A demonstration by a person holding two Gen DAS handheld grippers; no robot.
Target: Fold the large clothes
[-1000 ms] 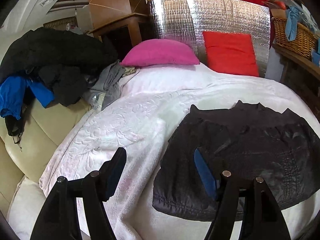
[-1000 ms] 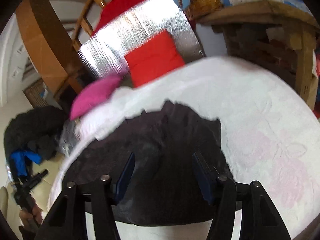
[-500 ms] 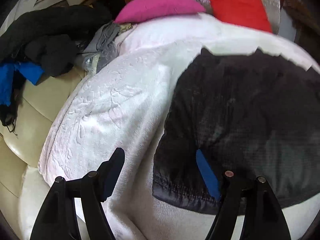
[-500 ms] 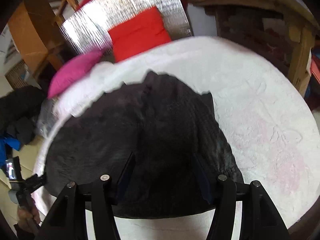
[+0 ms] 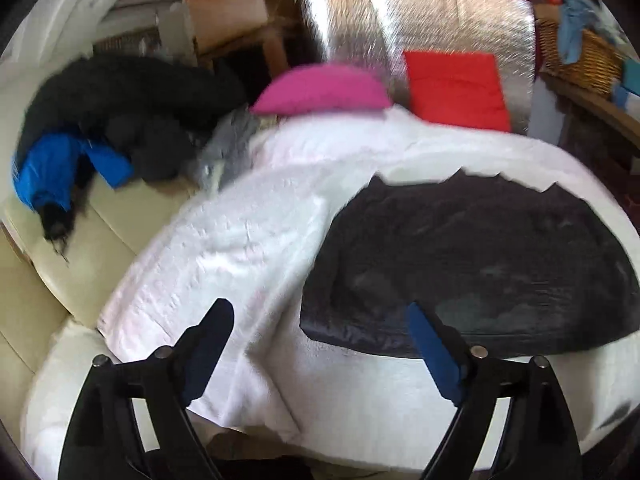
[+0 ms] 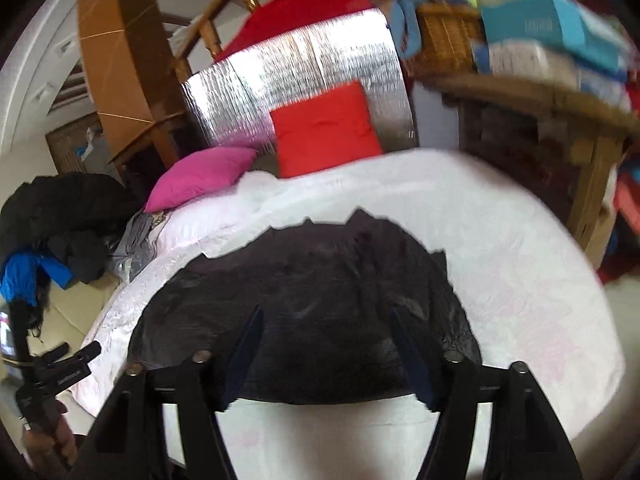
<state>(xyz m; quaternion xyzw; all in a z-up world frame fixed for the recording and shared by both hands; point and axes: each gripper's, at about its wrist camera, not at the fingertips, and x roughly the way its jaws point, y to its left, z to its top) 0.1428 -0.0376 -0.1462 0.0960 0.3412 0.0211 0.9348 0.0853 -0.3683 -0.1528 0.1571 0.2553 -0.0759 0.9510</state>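
Note:
A black garment [image 5: 472,264] lies folded flat on the white blanket [image 5: 240,248] over the sofa; it also shows in the right wrist view [image 6: 320,312]. My left gripper [image 5: 320,352] is open and empty, above the garment's near left corner. My right gripper [image 6: 326,344] is open and empty, above the garment's near edge. The left gripper also shows at the far left of the right wrist view [image 6: 60,364].
A pile of black and blue clothes [image 5: 100,128] lies on the cream sofa at the left. A pink cushion [image 5: 320,92] and a red cushion [image 5: 456,88] lean against a silver foil panel [image 5: 420,24]. A wicker basket [image 5: 580,56] stands on a wooden shelf at right.
Both grippers have pulled back and up from the garment, so more of the room shows. Both stay open and the garment lies unmoved.

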